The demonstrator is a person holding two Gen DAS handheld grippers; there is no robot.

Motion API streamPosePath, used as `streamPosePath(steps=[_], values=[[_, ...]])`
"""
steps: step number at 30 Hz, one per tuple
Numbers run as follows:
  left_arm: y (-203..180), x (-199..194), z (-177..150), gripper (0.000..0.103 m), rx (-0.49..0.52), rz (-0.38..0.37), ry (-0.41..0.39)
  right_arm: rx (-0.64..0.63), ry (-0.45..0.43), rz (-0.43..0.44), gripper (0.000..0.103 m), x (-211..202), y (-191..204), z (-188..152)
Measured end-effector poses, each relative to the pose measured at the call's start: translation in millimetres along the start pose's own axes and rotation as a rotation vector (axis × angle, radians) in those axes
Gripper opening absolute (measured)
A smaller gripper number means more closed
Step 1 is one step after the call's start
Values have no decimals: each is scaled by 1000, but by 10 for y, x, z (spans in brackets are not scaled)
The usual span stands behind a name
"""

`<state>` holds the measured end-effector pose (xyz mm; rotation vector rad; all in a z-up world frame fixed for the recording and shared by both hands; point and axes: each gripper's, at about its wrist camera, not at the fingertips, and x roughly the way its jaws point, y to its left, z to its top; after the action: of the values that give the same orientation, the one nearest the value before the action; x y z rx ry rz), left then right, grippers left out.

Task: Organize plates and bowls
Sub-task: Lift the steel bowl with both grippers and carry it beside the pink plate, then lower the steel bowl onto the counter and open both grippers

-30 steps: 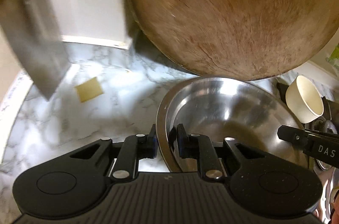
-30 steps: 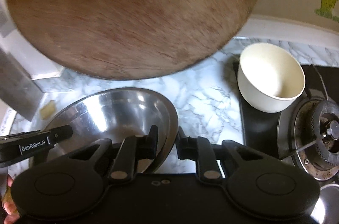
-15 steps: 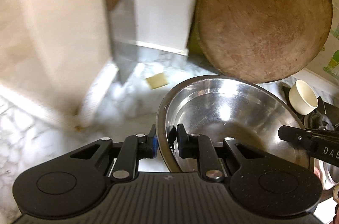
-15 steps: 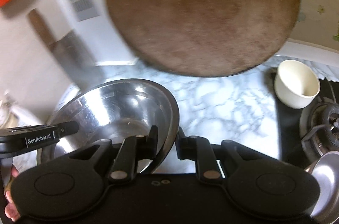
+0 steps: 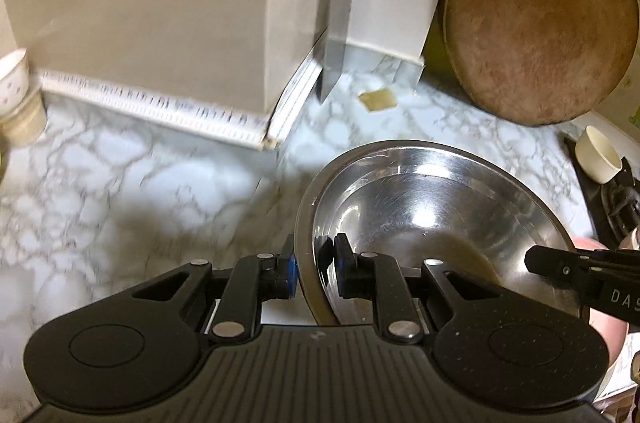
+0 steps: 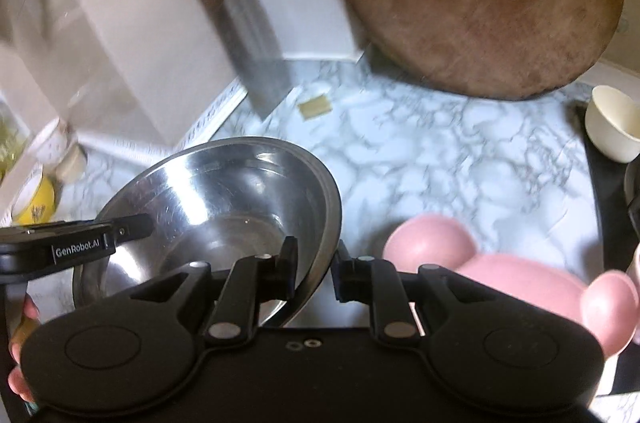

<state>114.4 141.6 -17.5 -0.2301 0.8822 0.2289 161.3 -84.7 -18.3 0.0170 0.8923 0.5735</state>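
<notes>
Now the steel bowl [image 5: 432,219] sits farther back from the round wooden board [image 5: 536,19] than a second ago, above the marble bench [image 5: 120,183]. Left tongs [image 5: 314,265] and right tongs [image 6: 314,273] each pinch opposite rims, level. Only the right view shows pink bowls [image 6: 500,279].

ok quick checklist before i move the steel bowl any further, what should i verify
1. Left gripper on the steel bowl rim: one finger inside, one outside. Ok.
2. Right gripper on the opposite rim: straddles it the same way. Ok.
3. Bowl contents: looks empty, glare hides part. Cannot tell.
4. Pink dishes close beside the bowl on the right: collision risk. Not ok.
5. Cleaver leaning behind the bowl: apart from it. Ok.
6. Marble counter to the left: bare near the bowl. Ok.
</notes>
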Motion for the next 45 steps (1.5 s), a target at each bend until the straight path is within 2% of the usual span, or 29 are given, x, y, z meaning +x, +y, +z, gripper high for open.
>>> streamPosePath(steps=[7,14,31,45], values=[[58,107,-303,17,1,0,25,-48,19,-27,19,129,73,-329],[59,197,-471,17,-1,-4,48,-42,44,-31,19,187,41,-501],[39,323,-588,17,3,4,44,-63,68,-66,19,304,39,-606],[96,370,-626,17,-4,-23,61,-73,93,-102,19,343,97,-616]])
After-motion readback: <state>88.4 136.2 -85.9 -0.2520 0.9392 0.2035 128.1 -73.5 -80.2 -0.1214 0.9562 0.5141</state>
